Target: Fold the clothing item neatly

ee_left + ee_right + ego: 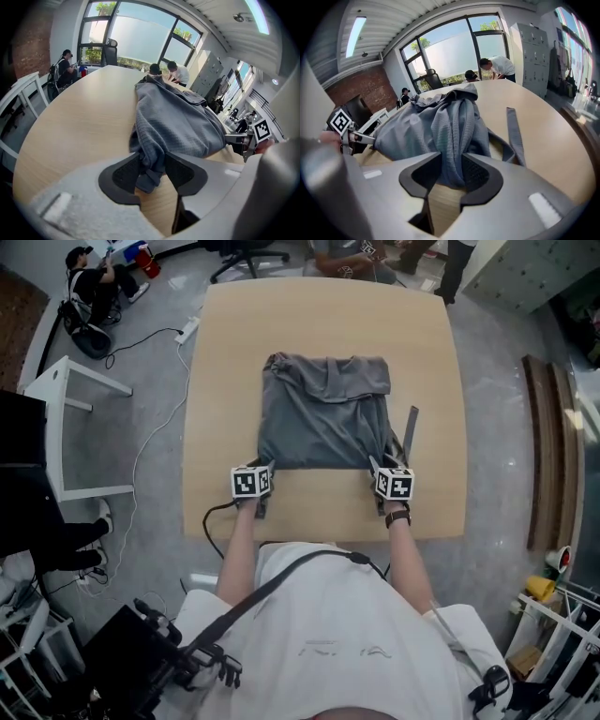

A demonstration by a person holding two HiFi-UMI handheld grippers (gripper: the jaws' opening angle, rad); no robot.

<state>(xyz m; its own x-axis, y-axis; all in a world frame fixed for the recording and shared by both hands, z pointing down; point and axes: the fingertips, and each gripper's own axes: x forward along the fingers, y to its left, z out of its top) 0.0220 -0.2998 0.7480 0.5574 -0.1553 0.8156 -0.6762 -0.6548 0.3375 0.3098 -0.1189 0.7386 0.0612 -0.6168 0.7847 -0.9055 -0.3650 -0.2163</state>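
Observation:
A grey garment point(323, 418) lies bunched and partly folded on the middle of the light wooden table point(234, 352). A grey strap point(410, 427) trails off its right side. My left gripper point(260, 466) is at the garment's near left corner. In the left gripper view that corner point(149, 161) hangs between the wide-set jaws of the left gripper point(152, 171). My right gripper point(380, 465) is at the near right corner. In the right gripper view a fold of cloth point(452, 159) lies against one pad of the right gripper point(451, 171), with a gap at the other pad.
A white side desk point(66, 427) stands left of the table, with a cable and a power strip point(187, 329) on the floor. Long wooden boards point(544, 446) lie on the floor at the right. People are at the table's far edge. An office chair point(246, 257) stands beyond it.

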